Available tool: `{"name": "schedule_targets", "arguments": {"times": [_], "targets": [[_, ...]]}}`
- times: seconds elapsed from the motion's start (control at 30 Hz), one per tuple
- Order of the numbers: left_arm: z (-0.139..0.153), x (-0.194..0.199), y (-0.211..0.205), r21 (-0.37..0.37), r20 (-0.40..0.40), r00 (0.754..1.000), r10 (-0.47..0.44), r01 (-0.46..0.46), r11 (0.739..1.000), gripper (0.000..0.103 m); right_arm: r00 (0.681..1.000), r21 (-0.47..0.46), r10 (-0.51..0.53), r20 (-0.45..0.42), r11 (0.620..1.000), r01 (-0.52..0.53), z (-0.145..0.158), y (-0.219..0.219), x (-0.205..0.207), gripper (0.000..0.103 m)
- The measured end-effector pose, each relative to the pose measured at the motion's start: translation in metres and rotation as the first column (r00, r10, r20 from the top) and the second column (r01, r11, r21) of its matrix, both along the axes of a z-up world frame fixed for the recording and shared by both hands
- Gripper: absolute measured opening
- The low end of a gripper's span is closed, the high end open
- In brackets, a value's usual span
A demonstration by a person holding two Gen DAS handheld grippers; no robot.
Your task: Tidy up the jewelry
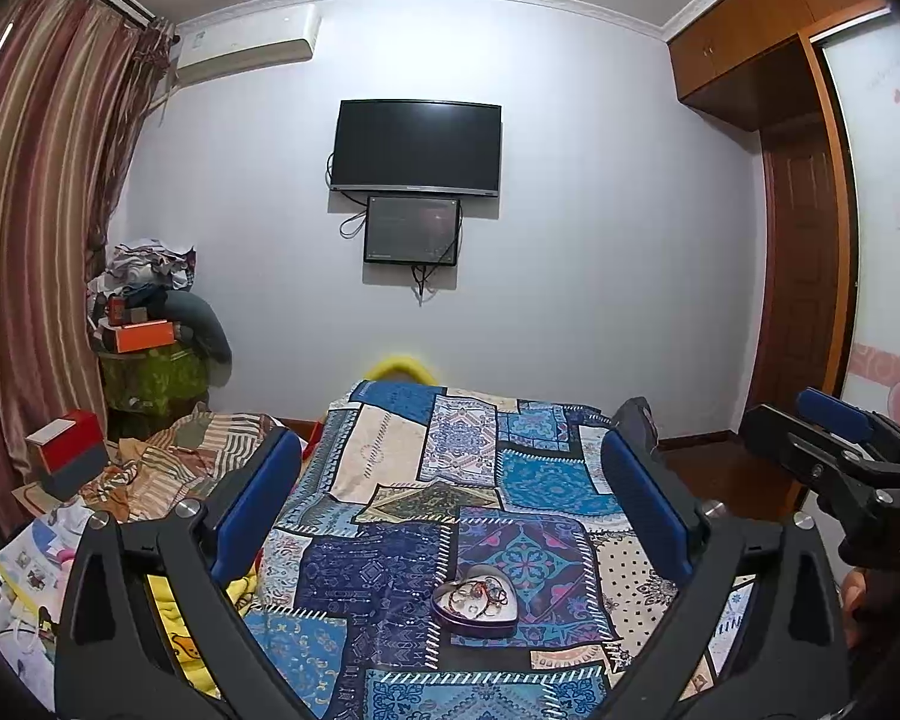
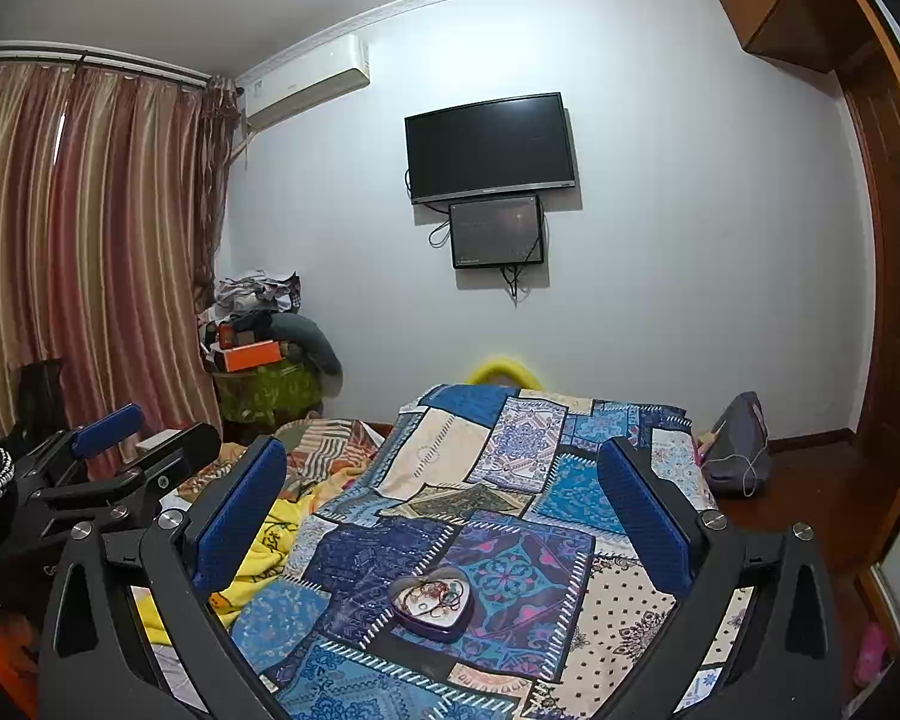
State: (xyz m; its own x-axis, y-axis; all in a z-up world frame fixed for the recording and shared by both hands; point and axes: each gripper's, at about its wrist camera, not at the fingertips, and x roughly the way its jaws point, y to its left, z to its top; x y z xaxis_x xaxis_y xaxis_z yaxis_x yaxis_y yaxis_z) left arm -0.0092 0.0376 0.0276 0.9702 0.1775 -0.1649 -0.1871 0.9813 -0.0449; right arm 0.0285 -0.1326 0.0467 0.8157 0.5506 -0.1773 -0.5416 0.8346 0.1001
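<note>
A heart-shaped tin point(image 1: 475, 617) holding a tangle of jewelry point(image 1: 480, 591) sits on a blue patchwork cloth point(image 1: 390, 576) spread over a surface. It also shows in the right wrist view point(image 2: 429, 615) with the jewelry point(image 2: 432, 591) inside. My left gripper point(image 1: 450, 468) is open and empty, held above and short of the tin. My right gripper point(image 2: 444, 468) is open and empty too, also above and short of the tin. The right gripper shows at the right edge of the left wrist view point(image 1: 840, 444); the left one shows at the left of the right wrist view point(image 2: 108, 450).
A rumpled striped blanket point(image 1: 180, 456) and yellow cloth point(image 2: 270, 546) lie left of the patchwork. Boxes point(image 1: 69, 450) and a clutter pile point(image 1: 150, 324) stand by the striped curtain point(image 1: 36, 228). A grey bag point(image 2: 741, 444) lies on the right. A TV point(image 1: 417, 147) hangs on the far wall.
</note>
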Motion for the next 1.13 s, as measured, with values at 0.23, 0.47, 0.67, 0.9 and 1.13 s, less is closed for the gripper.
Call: {"name": "schedule_targets", "arguments": {"times": [0.23, 0.47, 0.67, 0.9, 1.13], "targets": [[-0.0005, 0.0024, -0.0005, -0.001, -0.013, 1.000, -0.019, 0.019, 1.000, 0.101, 1.000, 0.000, 0.000, 0.000, 1.000, 0.000, 0.0010, -0.0007, -0.0006, 0.103], [-0.0001, 0.0023, -0.0016, -0.002, -0.015, 1.000, -0.025, 0.025, 1.000, 0.101, 1.000, -0.001, -0.002, -0.001, 1.000, 0.002, 0.0019, -0.0005, -0.0014, 0.103], [-0.0010, 0.0026, -0.0017, -0.008, -0.017, 1.000, -0.026, 0.026, 1.000, 0.101, 1.000, 0.001, -0.004, 0.001, 1.000, 0.004, 0.0015, -0.0008, -0.0008, 0.103], [-0.0022, 0.0041, -0.0013, -0.013, -0.025, 0.999, -0.028, 0.027, 1.000, 0.101, 1.000, 0.005, -0.004, -0.013, 1.000, 0.005, 0.0012, -0.0023, 0.0034, 0.103], [-0.0041, 0.0069, 0.0002, -0.018, -0.034, 0.999, -0.034, 0.034, 0.999, 0.101, 1.000, -0.004, -0.003, -0.017, 1.000, 0.003, 0.0014, -0.0001, 0.0058, 0.103]]}}
